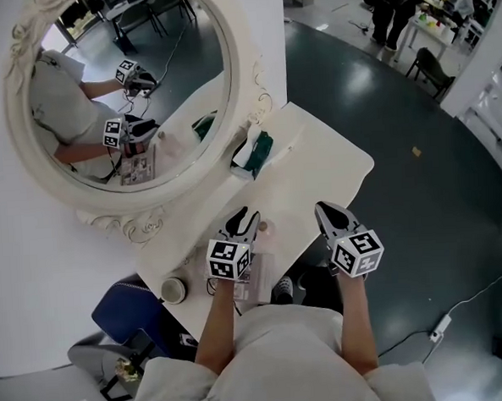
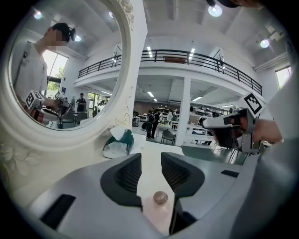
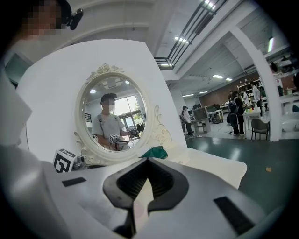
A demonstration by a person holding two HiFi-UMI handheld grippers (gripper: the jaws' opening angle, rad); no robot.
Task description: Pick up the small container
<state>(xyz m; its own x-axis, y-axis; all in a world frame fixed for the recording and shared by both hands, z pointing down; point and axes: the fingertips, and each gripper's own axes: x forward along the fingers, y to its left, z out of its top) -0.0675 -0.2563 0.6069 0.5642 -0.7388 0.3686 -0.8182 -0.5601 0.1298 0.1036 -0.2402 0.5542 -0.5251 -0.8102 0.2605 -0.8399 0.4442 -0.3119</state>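
From the head view, the left gripper (image 1: 244,214) and right gripper (image 1: 323,208) hovered side by side over the near end of the table (image 1: 334,165), in front of the mirror (image 1: 28,167). A small pinkish container (image 1: 264,229) sat on the table just beside the left gripper's tips.

In the left gripper view, the left gripper (image 2: 150,158) was released. The container (image 2: 160,197), showing a round cap, lay low between the parted jaws, and neither pad pressed on it.

In the right gripper view, the right gripper (image 3: 148,161) was clenched tip to tip on nothing, with only bare table beyond.

By my reading the approach was done and the jaws bracketed the container. Closing on it and lifting were left.
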